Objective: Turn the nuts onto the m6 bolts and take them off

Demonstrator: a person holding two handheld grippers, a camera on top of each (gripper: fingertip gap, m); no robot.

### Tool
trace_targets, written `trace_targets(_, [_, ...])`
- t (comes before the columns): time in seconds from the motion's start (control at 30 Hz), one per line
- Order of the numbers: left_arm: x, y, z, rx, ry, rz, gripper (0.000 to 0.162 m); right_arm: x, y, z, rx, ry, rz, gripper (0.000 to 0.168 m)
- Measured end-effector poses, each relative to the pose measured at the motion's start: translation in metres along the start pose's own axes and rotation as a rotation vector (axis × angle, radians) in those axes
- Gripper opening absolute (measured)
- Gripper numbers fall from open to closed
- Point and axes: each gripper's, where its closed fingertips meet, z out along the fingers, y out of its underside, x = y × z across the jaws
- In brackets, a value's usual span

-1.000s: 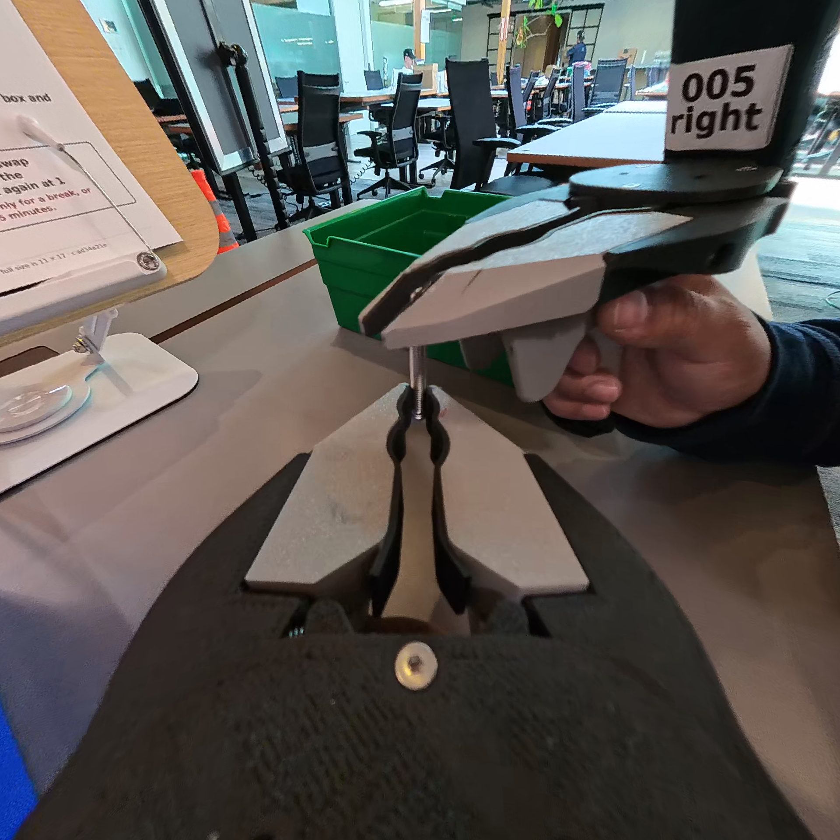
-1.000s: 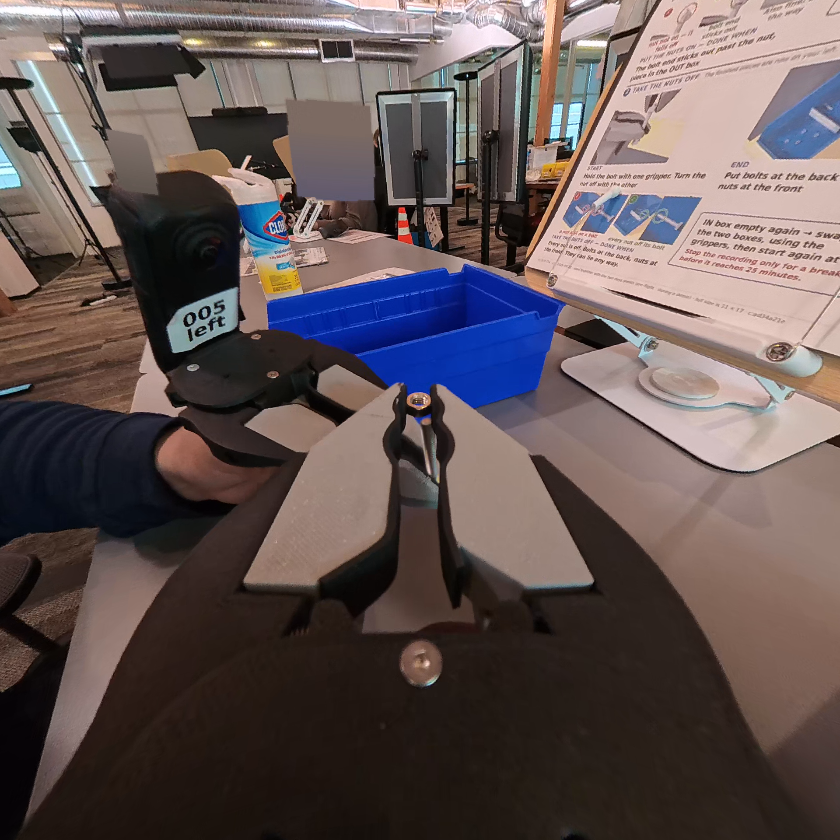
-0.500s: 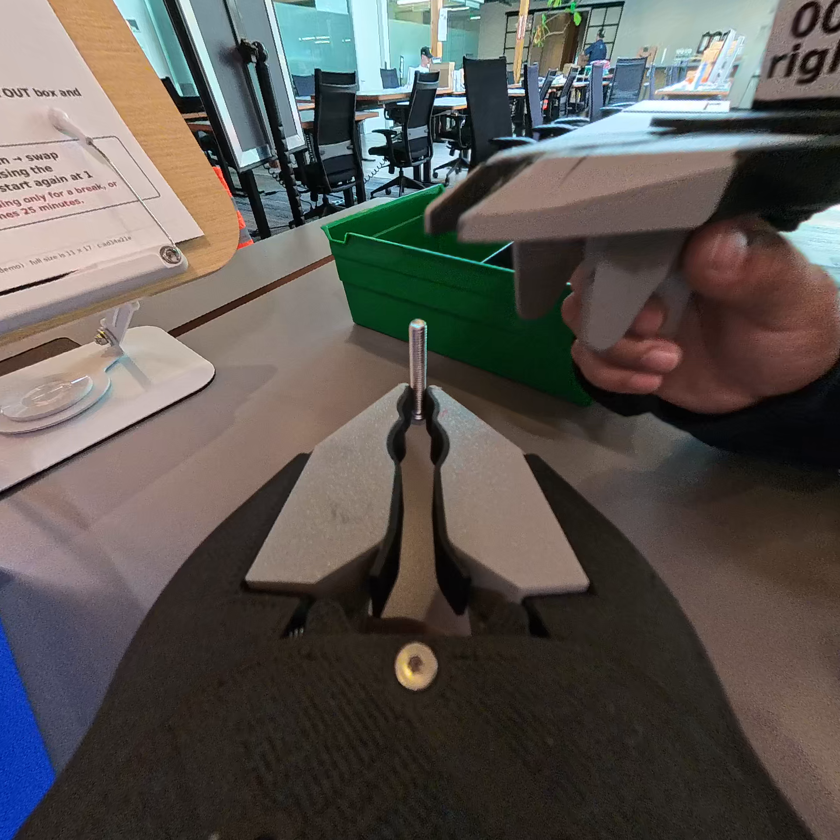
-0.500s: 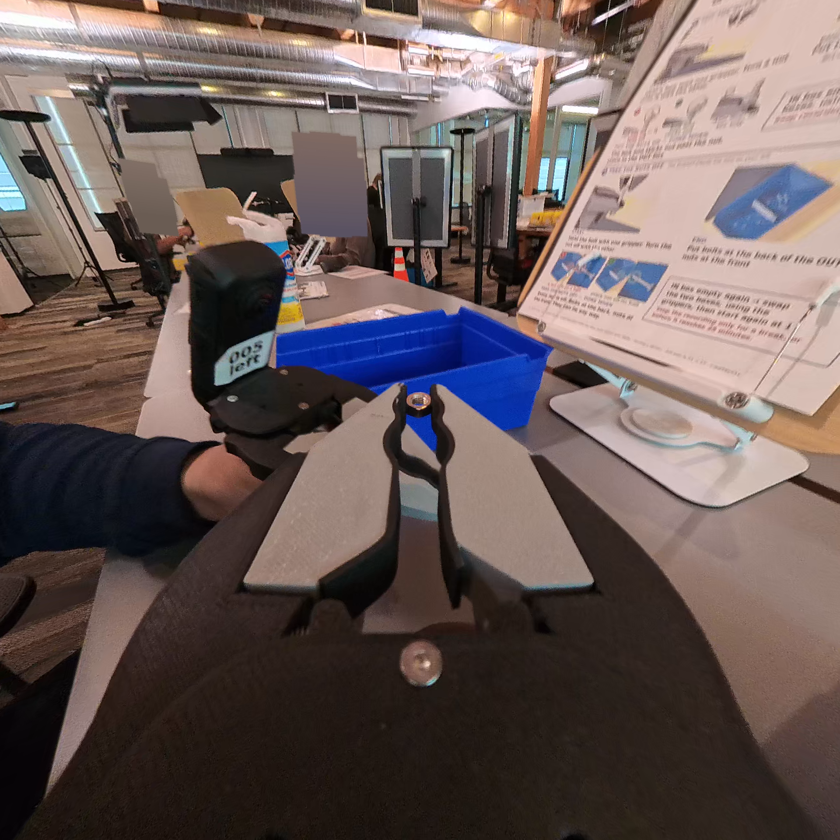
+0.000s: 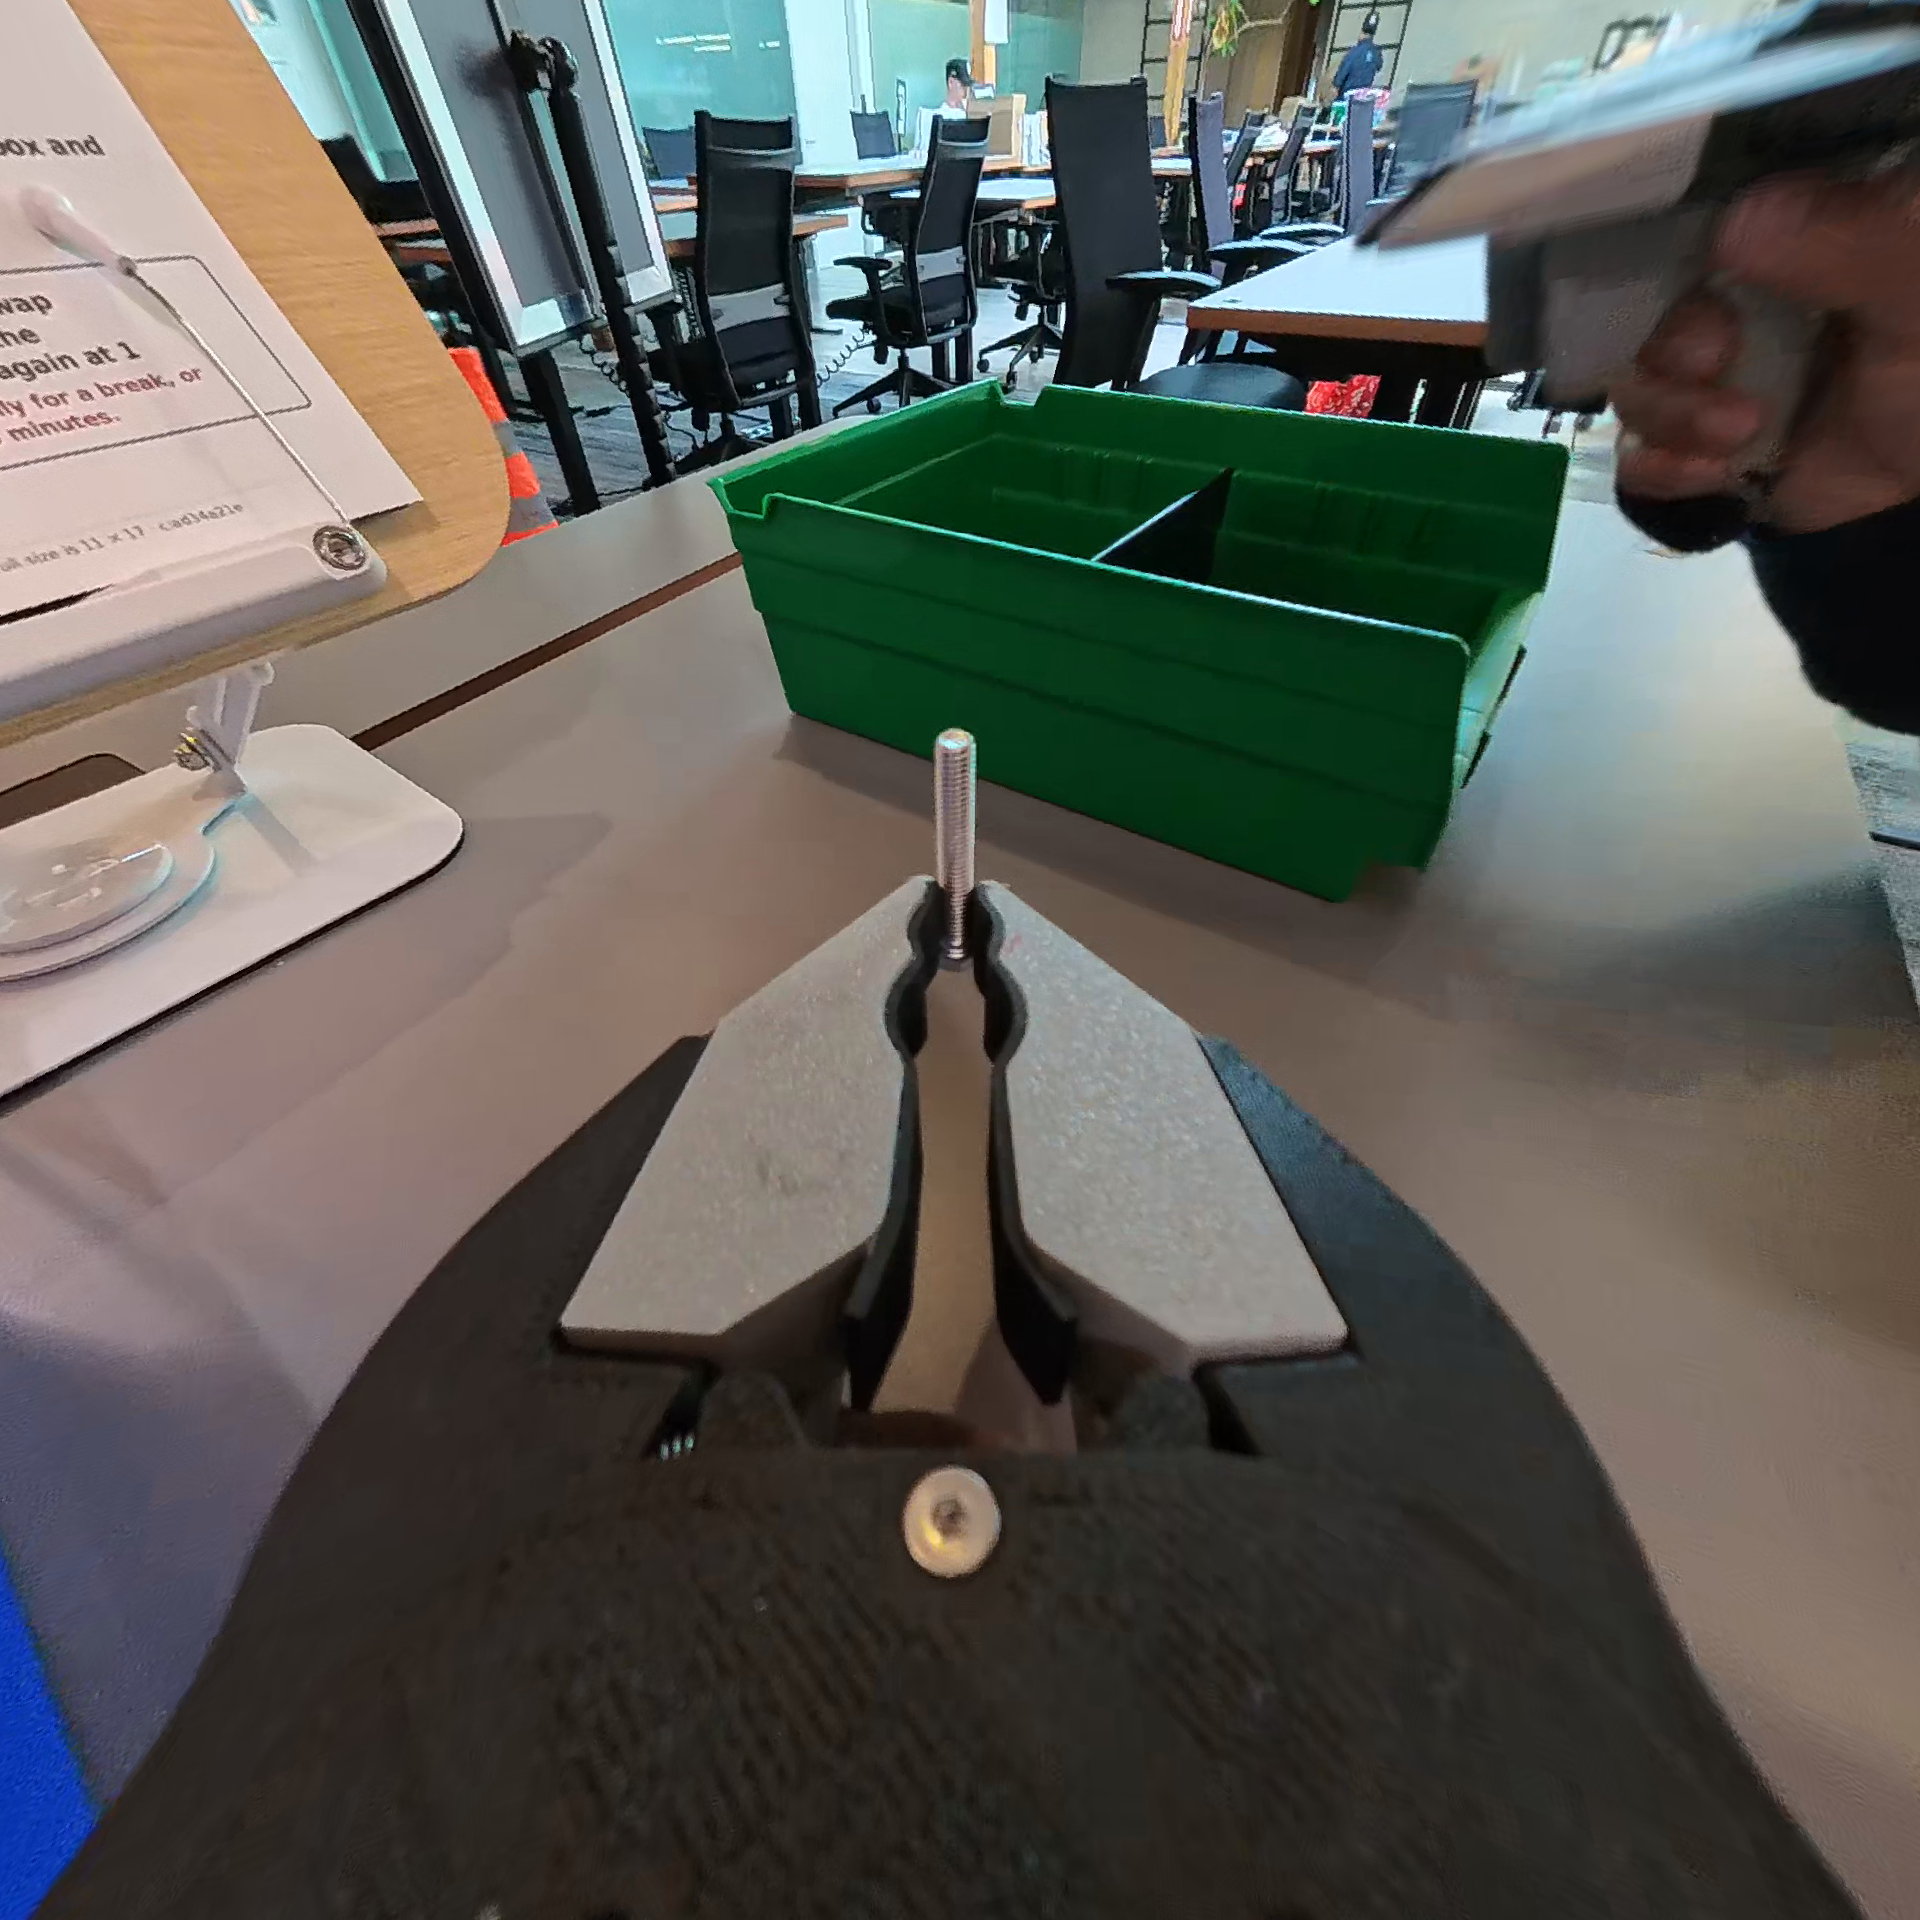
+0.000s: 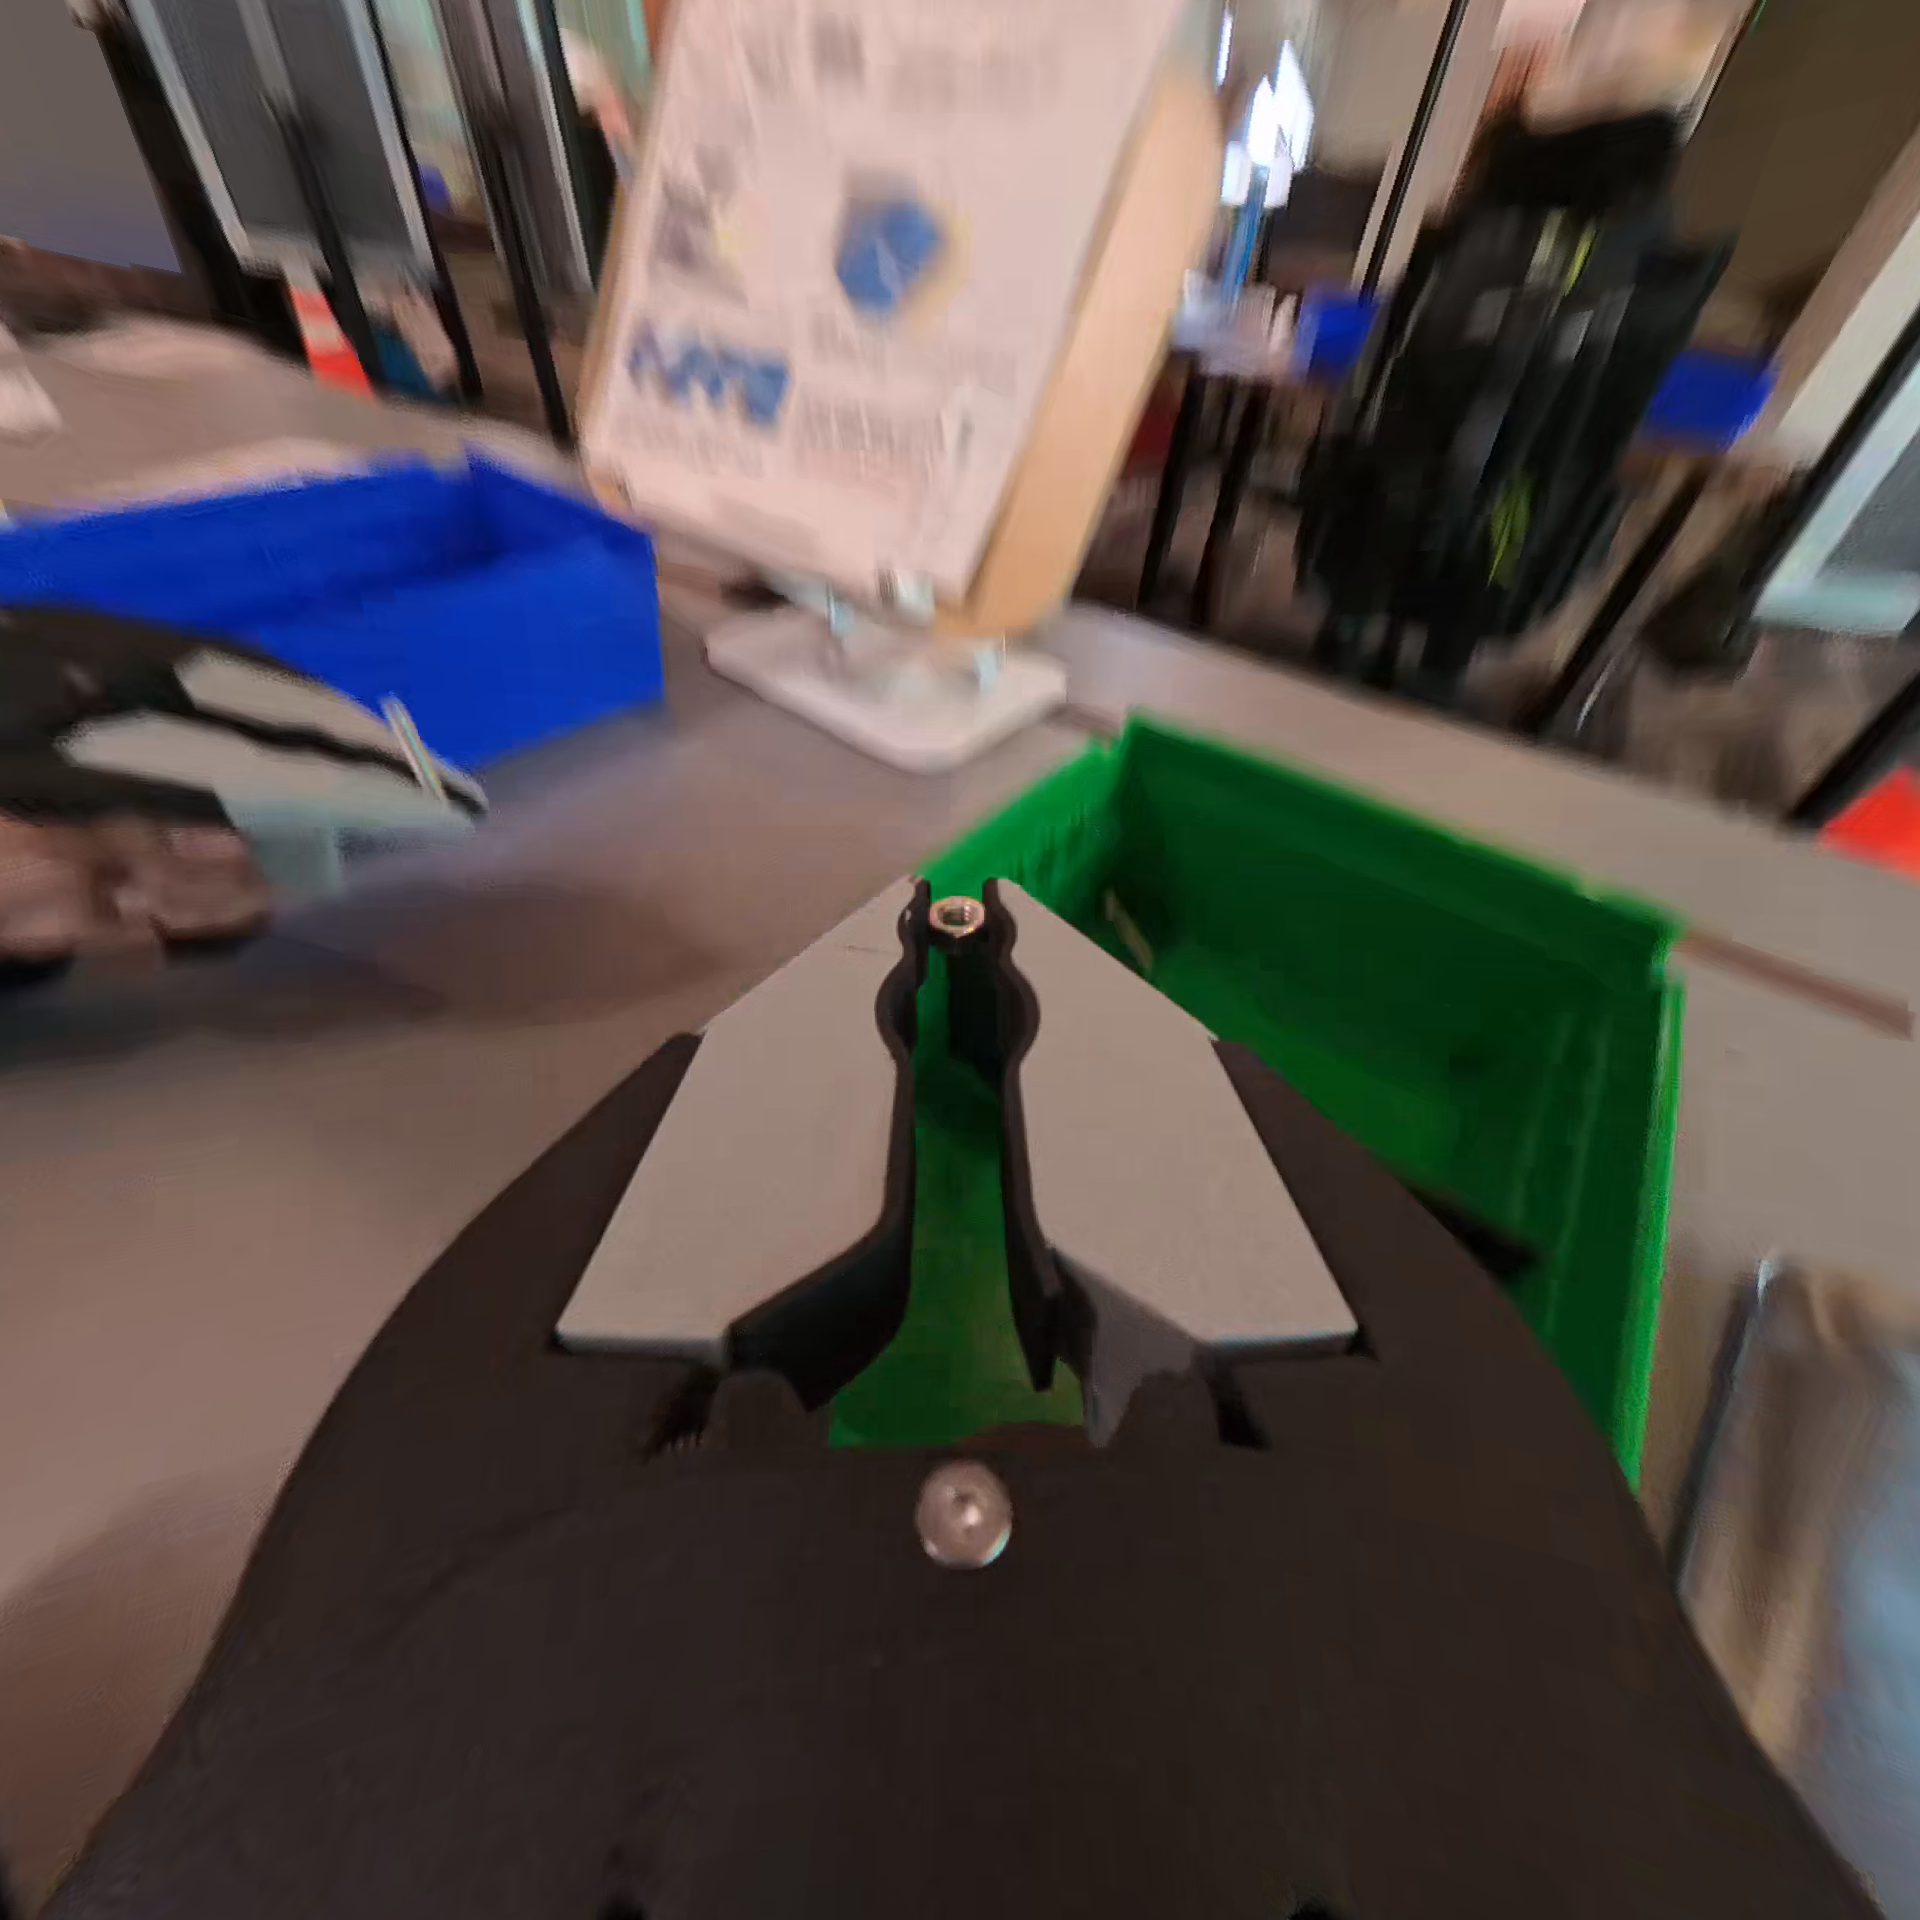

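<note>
Open-plan office with rows of black swivel chairs across the top of the left wrist view; grey desk (image 5: pixel 1558 1039) filling the lower half.

Left tool (image 5: pixel 954 925) at frame centre, nearly closed, pinching the lower end of a bare silver threaded M6 bolt (image 5: pixel 953 821). Bolt upright, thread exposed all the way to its tip, no nut on it.

Right tool (image 6: pixel 958 912) at centre of the right wrist view, nearly closed on a small silver hex nut (image 6: pixel 954 918), bore facing the camera. Same tool visible blurred at upper right of the left wrist view, gripped by a person's hand (image 5: pixel 1714 416), well apart from the bolt.

Green plastic bin with a black divider (image 5: pixel 1143 644) right of centre in the left wrist view; in the right wrist view the same bin directly beyond and below the nut. One pale thin object on the bin floor just right of the fingertips, too blurred to identify.

Blue plastic bin (image 6: pixel 416 582) at upper left of the right wrist view, contents not visible. White instruction sheet on a wooden board with a white stand (image 5: pixel 239 810) at upper left of the left wrist view.

Judged progress: nut off this bolt, so the unscrewing part of this piece done. Left for this pair: nut to drop into the green bin, bolt to follow, probably into the other compartment. Number of further bolts remaining impossible to tell.
</note>
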Motion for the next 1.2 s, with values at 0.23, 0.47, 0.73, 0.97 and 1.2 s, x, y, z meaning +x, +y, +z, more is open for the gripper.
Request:
trace_targets(0.23, [0.003, 0.006, 0.004, -0.022, 0.006, 0.015, 0.002, 0.012, 0.115, 0.011, -0.459, -0.01, 0.077, 0.018])
trace_targets(0.47, [0.009, 0.003, 0.004, -0.01, 0.033, 0.024, 0.002, -0.037, 0.044, 0.015, -0.237, -0.131, 0.062, 0.021])
trace_targets(0.73, [0.031, -0.003, 0.002, 0.019, 0.092, 0.109, 0.002, -0.171, 0.003, 0.064, -0.11, -0.494, 0.036, 0.029])
trace_targets(0.97, [0.033, -0.009, 0.0, 0.037, 0.066, 0.112, 0.003, -0.18, 0.011, 0.096, -0.147, -0.492, 0.026, 0.002])
trace_targets(1.2, [0.031, -0.031, -0.01, 0.143, 0.071, 0.036, 0.024, -0.168, 0.002, 0.095, -0.214, -0.497, 0.099, 0.002])
